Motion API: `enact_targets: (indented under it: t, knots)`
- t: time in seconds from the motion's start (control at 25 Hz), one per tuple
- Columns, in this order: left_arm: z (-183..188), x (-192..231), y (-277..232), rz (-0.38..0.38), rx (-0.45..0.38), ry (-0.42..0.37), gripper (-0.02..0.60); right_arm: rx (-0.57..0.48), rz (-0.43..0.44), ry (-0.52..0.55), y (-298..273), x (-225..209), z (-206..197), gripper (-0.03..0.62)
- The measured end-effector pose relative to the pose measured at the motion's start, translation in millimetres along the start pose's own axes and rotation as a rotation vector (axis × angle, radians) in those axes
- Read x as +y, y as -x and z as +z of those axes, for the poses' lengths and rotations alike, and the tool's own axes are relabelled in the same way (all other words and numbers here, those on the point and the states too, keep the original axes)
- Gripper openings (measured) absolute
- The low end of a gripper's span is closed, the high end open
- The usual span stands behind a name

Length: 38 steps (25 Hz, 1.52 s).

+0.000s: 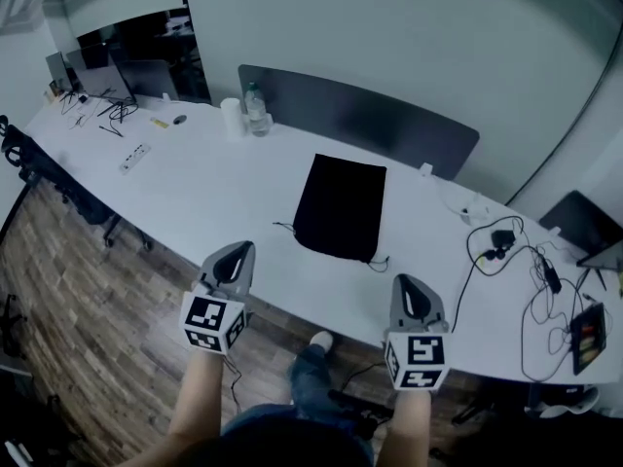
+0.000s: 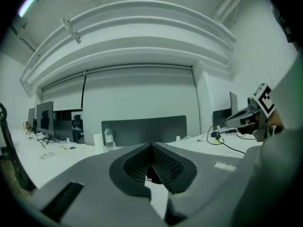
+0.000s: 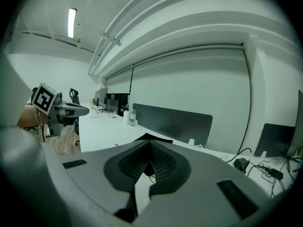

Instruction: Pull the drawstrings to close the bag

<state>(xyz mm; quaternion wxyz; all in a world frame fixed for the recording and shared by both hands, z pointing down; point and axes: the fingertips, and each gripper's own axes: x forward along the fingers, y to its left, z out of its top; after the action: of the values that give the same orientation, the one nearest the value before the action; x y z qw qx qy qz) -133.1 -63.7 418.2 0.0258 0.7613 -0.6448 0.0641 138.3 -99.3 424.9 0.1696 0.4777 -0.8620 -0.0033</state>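
Note:
A black drawstring bag [image 1: 340, 207] lies flat on the white table [image 1: 214, 188], its mouth toward me. One thin string [image 1: 283, 228] trails from the near left corner and another string [image 1: 378, 263] from the near right corner. My left gripper [image 1: 232, 258] hovers at the table's near edge, left of the bag, shut and empty. My right gripper [image 1: 413, 298] hangs at the near edge to the bag's right, also shut and empty. In the left gripper view the left gripper [image 2: 151, 146] has its jaws together; the right gripper [image 3: 150, 145] looks the same in its own view, with the bag [image 3: 151, 137] just past it.
A grey divider panel [image 1: 360, 115] stands behind the bag. A water bottle [image 1: 256, 111] and a white cup [image 1: 232, 118] sit at the back left. Black cables and a charger [image 1: 501, 241] spread at the right. Monitors [image 1: 127, 76] occupy the far left.

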Motion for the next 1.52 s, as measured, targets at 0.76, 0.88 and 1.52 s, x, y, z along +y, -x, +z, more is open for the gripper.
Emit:
enact_targets:
  t: [0.76,0.88,1.52]
  knots:
    - [-106,55,-180,-0.218,0.404,0.004,0.072,0.35,0.116,-0.159,-143,-69,-87,0.075]
    - [-118,56,-187,-0.265,0.452,-0.018,0.072,0.399,0.163,-0.063,-147,-65,-98,0.078]
    - [-218,42,-200,-0.652,0.832,-0.337,0.131,0.71,0.496,0.144,-161,-58,-159,0.089]
